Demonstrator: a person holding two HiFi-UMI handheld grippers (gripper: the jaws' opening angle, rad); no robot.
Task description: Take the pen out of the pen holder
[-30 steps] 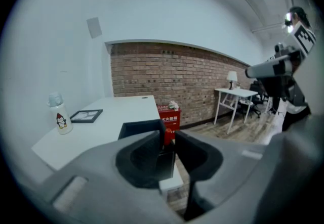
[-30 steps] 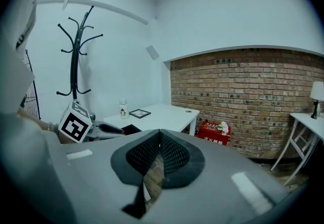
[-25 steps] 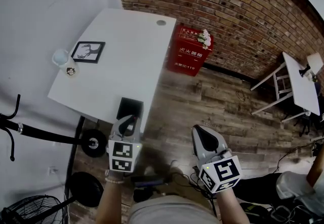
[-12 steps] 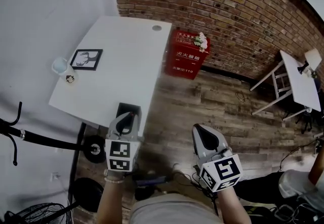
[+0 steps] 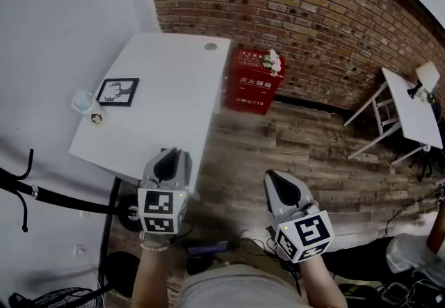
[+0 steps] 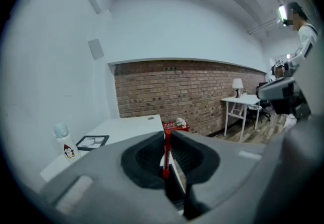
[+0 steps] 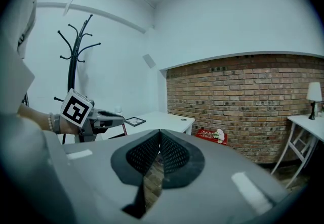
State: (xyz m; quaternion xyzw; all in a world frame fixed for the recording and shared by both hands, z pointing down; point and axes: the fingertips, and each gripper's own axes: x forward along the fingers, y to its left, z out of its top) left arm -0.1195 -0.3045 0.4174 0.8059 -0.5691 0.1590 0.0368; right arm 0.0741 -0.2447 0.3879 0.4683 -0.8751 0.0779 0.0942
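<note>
Near the white table point(image 5: 167, 91) and brick wall point(image 5: 292, 14), left gripper point(image 6: 166, 136) clamps a red pen point(image 6: 165, 160), right gripper point(image 7: 160, 134) closed.

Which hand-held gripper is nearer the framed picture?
Left. The left hand-held gripper is at the table's near edge; the right hand-held gripper is over the floor, farther from the framed picture.
</note>
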